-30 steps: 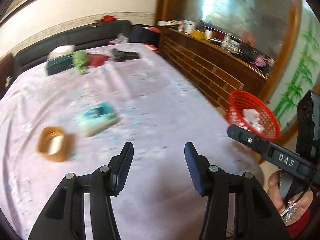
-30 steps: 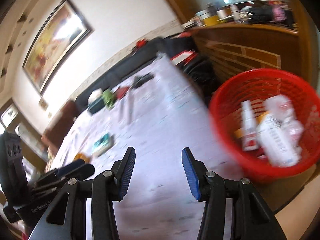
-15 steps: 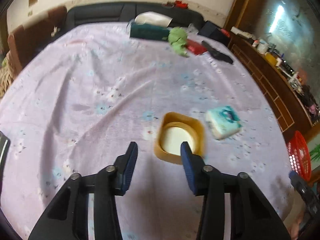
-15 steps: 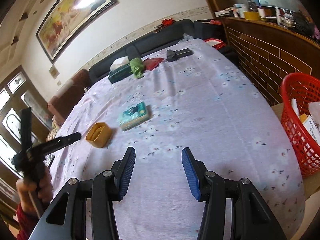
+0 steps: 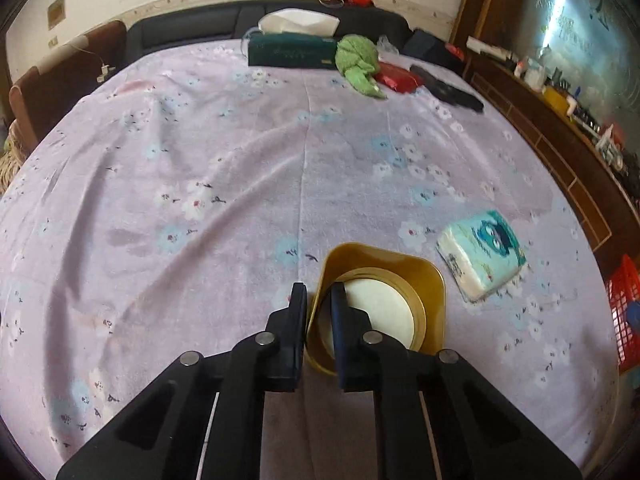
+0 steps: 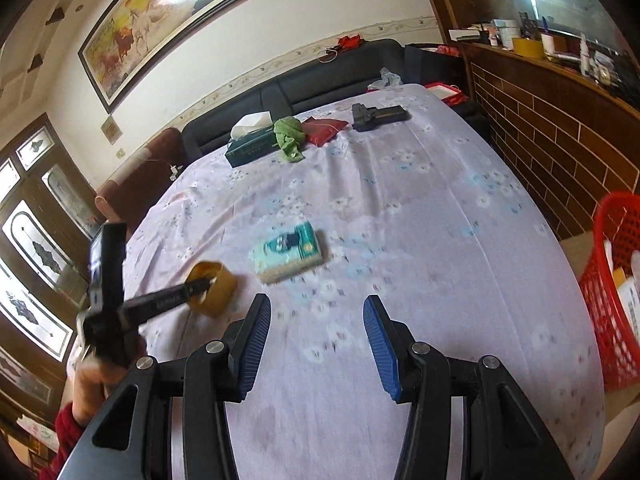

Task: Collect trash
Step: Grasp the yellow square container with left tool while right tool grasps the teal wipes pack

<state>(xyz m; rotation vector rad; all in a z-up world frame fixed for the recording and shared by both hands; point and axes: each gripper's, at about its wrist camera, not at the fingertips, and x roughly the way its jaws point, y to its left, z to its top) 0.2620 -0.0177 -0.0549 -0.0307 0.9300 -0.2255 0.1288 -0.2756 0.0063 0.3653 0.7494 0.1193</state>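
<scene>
two jaws pinch yellow tub (image 5: 424, 280) near wall.

Left tongs (image 5: 318, 300): pointed steeply down, jaws nearly together, one finger (image 5: 298, 312) outside and the other inside the wall of the yellow cup (image 5: 424, 276), pads pressing on that wall at its 9 o'clock side. In the right wrist view the same tongs (image 6: 200, 286) reach in from 8 o'clock, carried by a hand (image 6: 94, 380) with a red sleeve (image 6: 60, 428). Right tongs (image 6: 316, 344): tilted down, jaws standing partly apart, nothing between the blue pads (image 6: 254, 344).
</scene>
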